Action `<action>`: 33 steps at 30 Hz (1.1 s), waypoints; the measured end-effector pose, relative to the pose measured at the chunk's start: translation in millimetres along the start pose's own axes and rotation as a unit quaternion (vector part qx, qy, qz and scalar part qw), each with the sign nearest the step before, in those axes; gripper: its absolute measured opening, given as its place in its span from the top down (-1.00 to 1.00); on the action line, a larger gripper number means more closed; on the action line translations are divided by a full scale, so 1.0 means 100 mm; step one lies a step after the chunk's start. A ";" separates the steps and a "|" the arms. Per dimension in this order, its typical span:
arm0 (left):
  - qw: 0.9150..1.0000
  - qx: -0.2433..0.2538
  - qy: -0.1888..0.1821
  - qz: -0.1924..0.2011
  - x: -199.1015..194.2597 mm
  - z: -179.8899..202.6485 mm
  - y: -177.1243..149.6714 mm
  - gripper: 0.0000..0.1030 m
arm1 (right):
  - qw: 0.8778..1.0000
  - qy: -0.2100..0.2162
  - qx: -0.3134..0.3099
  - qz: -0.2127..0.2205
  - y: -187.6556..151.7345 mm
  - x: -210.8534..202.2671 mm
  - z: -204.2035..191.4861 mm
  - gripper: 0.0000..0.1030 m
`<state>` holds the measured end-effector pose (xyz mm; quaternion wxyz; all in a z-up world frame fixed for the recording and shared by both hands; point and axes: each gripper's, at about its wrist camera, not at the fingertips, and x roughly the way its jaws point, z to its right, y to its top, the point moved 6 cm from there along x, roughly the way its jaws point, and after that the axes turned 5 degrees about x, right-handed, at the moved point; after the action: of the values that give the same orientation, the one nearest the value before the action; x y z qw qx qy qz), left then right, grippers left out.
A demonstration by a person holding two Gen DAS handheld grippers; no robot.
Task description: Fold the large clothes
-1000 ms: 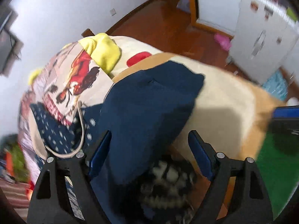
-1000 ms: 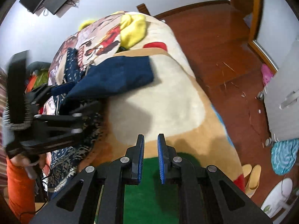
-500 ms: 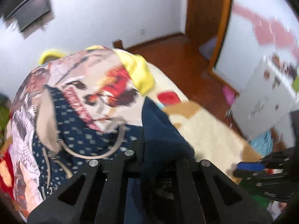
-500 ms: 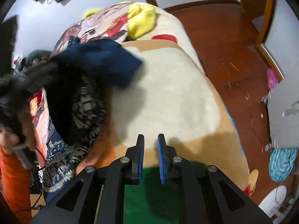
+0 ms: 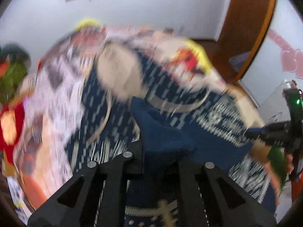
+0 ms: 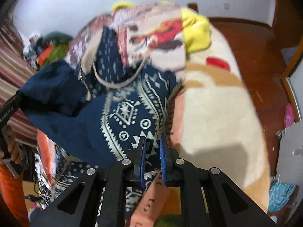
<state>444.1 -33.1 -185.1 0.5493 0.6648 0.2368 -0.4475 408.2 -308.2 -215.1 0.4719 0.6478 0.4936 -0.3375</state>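
Observation:
A large navy garment with a white geometric print lies spread on the bed. My left gripper is shut on a plain navy fold of it and holds that fold up; it also shows at the left of the right wrist view. My right gripper is nearly shut with its blue pads over the garment's printed edge; whether cloth lies between them is unclear. The right gripper shows at the right of the blurred left wrist view.
The bed carries a cream and tan blanket, a cartoon-print cover and a yellow cloth. A beige strap lies on the dotted navy fabric. Wooden floor and a white cabinet are to the right.
My left gripper closed on the navy fold and swung it up and left. My right gripper moved forward from the green patch to the garment's printed edge.

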 end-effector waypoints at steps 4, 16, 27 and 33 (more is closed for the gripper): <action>0.995 -0.043 -0.017 -0.090 0.40 -0.33 -0.65 0.51 | 1.000 -0.011 -0.018 -0.019 -0.14 0.32 -0.04 0.80; 0.993 -0.079 -0.005 -0.092 0.28 -0.74 -1.41 -0.51 | 0.985 -0.115 -0.126 0.017 -0.27 0.29 -0.22 0.74; 0.983 -0.159 -0.035 -0.088 0.17 -0.90 -1.65 -0.58 | 0.992 -0.113 -0.053 -0.002 -0.27 0.34 0.15 -0.90; 0.993 -0.080 -0.025 -0.079 0.16 -0.58 -1.36 -0.58 | 0.994 -0.100 -0.040 0.018 -0.19 0.14 0.09 -0.90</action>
<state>361.4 57.9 -269.2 0.5691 0.5866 0.3102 -0.4856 394.1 -310.6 -235.8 0.5509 0.6002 0.4449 -0.3720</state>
